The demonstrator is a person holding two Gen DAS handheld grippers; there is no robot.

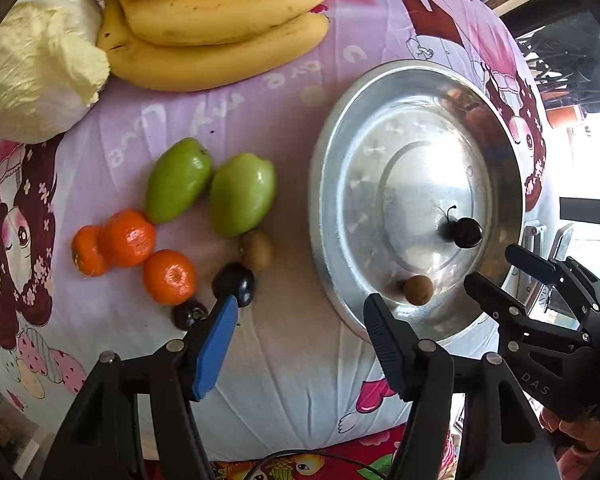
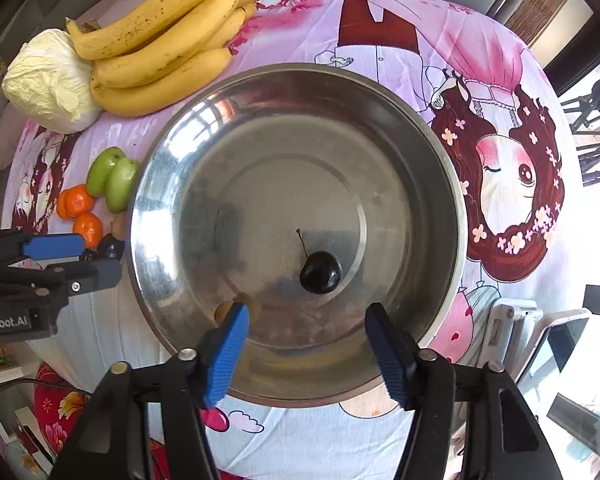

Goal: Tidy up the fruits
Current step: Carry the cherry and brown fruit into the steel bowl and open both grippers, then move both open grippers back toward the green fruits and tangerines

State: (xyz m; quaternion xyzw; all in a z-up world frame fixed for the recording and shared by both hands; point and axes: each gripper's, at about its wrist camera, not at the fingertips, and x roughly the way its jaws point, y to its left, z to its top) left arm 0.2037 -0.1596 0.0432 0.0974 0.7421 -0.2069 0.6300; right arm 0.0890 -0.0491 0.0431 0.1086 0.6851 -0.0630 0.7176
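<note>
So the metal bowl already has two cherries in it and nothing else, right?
Not quite. The metal bowl holds one dark cherry and one small brown kiwi, not two cherries. The left wrist view shows both clearly.

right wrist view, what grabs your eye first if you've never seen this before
The big steel bowl fills the middle of the pink cartoon cloth, with one dark cherry near its centre. A banana bunch and a pale cabbage sit at the upper left.
</note>
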